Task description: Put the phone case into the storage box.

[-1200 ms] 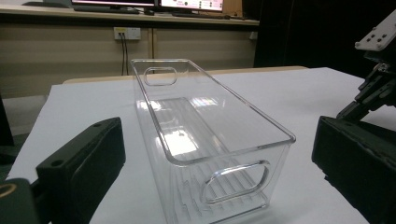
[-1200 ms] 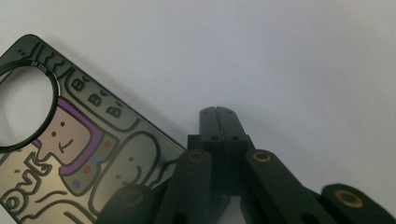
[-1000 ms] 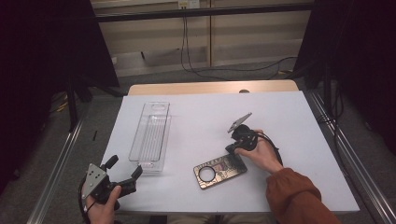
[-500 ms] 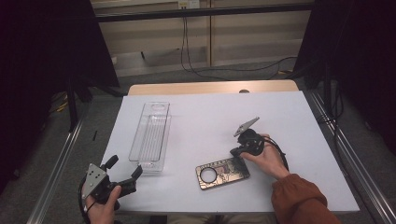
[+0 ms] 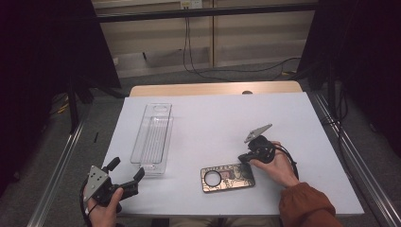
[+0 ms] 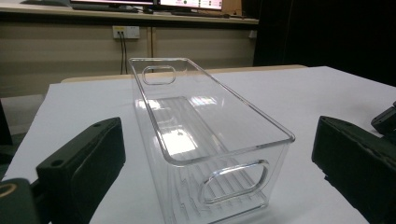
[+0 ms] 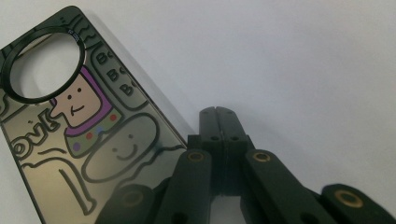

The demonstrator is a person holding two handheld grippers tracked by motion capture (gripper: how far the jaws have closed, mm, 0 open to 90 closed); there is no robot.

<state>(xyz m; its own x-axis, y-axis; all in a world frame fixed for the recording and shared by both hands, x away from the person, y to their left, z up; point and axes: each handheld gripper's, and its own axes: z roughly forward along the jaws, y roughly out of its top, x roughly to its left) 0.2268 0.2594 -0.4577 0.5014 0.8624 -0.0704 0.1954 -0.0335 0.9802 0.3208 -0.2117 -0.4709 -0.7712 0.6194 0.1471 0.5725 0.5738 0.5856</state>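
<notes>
The right gripper (image 5: 244, 159), jaws together and empty, has slid the phone case (image 5: 227, 178) rightward along the desk's (image 5: 283, 113) near edge, away from the clear bin (image 5: 153, 137); the left gripper (image 5: 126, 174) waits, jaws apart.

A white sheet (image 5: 213, 123) covers the table under the fingers of both the left gripper (image 5: 126, 169) and the right gripper (image 5: 245, 158). Well beyond the fingertips a strip of bare wooden tabletop (image 5: 213, 89) shows at the far edge. Farther off, black cables (image 5: 227, 71) trail over the grey floor (image 5: 165, 80) from a wall socket (image 5: 187, 4). Metal rails (image 5: 56, 175) run outside each set of fingers, and black curtains (image 5: 47, 47) hang beyond.
</notes>
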